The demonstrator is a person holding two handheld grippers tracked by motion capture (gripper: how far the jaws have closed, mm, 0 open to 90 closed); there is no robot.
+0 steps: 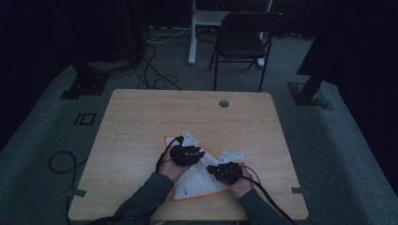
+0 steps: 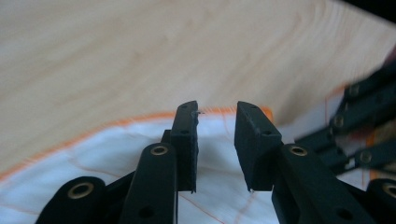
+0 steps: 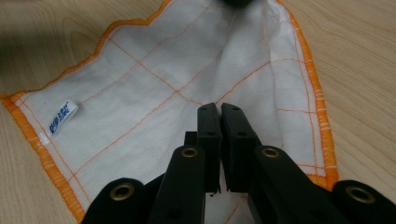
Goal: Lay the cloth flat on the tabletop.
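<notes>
Pale wooden table [image 1: 141,122] amid dim, cable-strewn grey floor [image 1: 42,140].

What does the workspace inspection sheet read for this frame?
Surface: wooden table, round grommet hole near far edge.
Job's things: white cloth with orange hem, lying on table, partly folded.
Clutter: nothing seen.
Grippers: left gripper open over cloth edge, nothing between pads; right gripper shut over cloth, no hold evident.
Cables: one cable trails from each gripper; more on floor.
Surroundings: dark room, folding chair beyond table.
</notes>
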